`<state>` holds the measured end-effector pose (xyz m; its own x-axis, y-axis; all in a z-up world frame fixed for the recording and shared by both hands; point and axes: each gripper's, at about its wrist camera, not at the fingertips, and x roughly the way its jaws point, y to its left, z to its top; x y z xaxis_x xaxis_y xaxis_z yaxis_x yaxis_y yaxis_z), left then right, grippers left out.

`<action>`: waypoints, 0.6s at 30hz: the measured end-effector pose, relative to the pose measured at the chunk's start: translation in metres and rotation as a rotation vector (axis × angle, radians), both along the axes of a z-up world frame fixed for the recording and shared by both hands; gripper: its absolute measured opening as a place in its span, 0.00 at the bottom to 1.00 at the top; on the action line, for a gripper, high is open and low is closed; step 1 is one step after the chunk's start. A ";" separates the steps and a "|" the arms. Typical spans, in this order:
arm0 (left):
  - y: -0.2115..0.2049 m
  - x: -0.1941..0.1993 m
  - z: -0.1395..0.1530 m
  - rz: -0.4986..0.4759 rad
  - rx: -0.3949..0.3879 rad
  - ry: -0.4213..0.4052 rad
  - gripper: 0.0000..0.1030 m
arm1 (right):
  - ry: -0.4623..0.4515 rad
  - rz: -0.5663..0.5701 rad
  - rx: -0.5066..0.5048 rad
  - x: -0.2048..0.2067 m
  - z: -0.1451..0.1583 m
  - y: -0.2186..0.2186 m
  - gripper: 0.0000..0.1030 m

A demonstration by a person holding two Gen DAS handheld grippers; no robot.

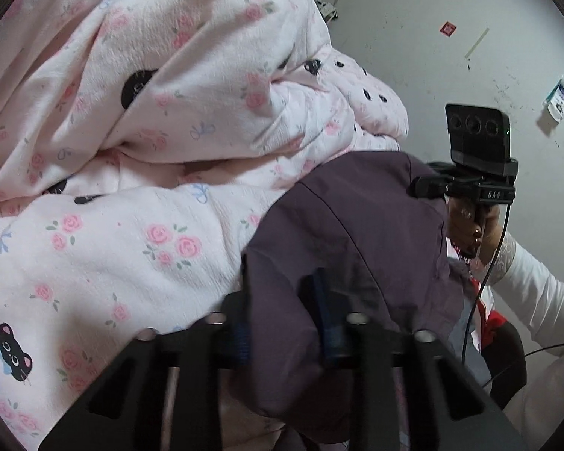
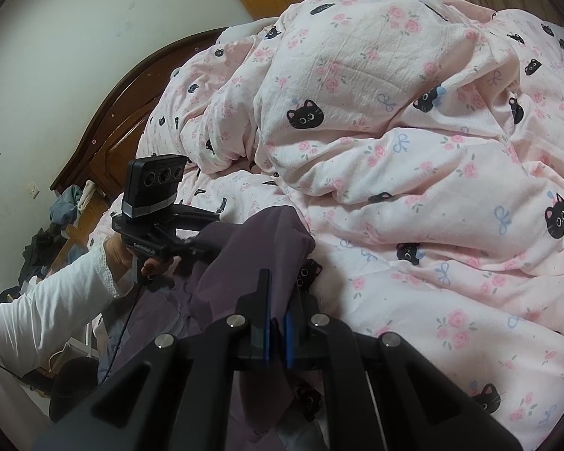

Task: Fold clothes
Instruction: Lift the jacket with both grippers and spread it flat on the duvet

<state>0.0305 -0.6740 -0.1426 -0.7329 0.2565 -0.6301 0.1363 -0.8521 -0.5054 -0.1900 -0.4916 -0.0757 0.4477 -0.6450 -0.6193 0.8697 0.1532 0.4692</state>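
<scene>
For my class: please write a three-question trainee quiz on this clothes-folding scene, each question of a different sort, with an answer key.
1. True or false: the right gripper is shut on the purple garment.
2. What does the purple garment lie on? A) a bare wooden table B) a pink quilt printed with roses and black cats C) a tiled floor
3. Fill the gap: the arm holding the left gripper wears a ____ sleeve.

Key:
1. True; its pads pinch a fold of the cloth.
2. B
3. White
</scene>
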 end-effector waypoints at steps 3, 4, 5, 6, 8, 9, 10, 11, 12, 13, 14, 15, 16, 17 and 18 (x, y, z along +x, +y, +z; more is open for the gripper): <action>-0.002 0.016 0.012 -0.006 -0.010 0.028 0.09 | 0.002 -0.005 -0.001 -0.002 0.001 0.000 0.06; -0.003 0.020 0.017 -0.005 -0.018 0.041 0.09 | 0.003 -0.005 -0.003 -0.002 0.002 0.000 0.06; -0.006 0.028 0.020 0.000 -0.020 0.060 0.09 | 0.004 -0.005 -0.006 -0.003 0.003 0.001 0.06; -0.008 0.035 0.024 0.009 -0.019 0.085 0.09 | 0.007 -0.006 -0.011 -0.003 0.005 0.001 0.06; -0.012 0.043 0.034 0.052 -0.029 0.141 0.09 | 0.010 -0.012 -0.025 -0.004 0.009 0.002 0.06; -0.015 0.045 0.038 0.084 -0.043 0.157 0.09 | 0.013 -0.021 -0.035 -0.005 0.011 0.002 0.06; -0.018 0.046 0.042 0.118 -0.062 0.168 0.09 | 0.019 -0.034 -0.045 -0.006 0.013 0.001 0.06; -0.020 0.047 0.045 0.149 -0.085 0.175 0.09 | 0.024 -0.049 -0.054 -0.008 0.015 -0.001 0.06; -0.020 0.047 0.048 0.177 -0.113 0.178 0.09 | 0.031 -0.063 -0.062 -0.008 0.017 -0.004 0.06; -0.021 0.046 0.050 0.205 -0.141 0.181 0.09 | 0.043 -0.076 -0.068 -0.008 0.020 -0.008 0.06; -0.022 0.046 0.052 0.233 -0.168 0.184 0.09 | 0.056 -0.089 -0.074 -0.007 0.022 -0.012 0.06; -0.024 0.046 0.051 0.258 -0.189 0.179 0.09 | 0.072 -0.106 -0.080 -0.007 0.025 -0.016 0.06; -0.026 0.046 0.049 0.279 -0.203 0.167 0.09 | 0.099 -0.127 -0.083 -0.006 0.027 -0.021 0.06; -0.028 0.046 0.047 0.300 -0.217 0.155 0.09 | 0.125 -0.144 -0.081 -0.004 0.028 -0.027 0.06; -0.030 0.046 0.044 0.322 -0.231 0.143 0.09 | 0.157 -0.162 -0.070 -0.003 0.027 -0.034 0.06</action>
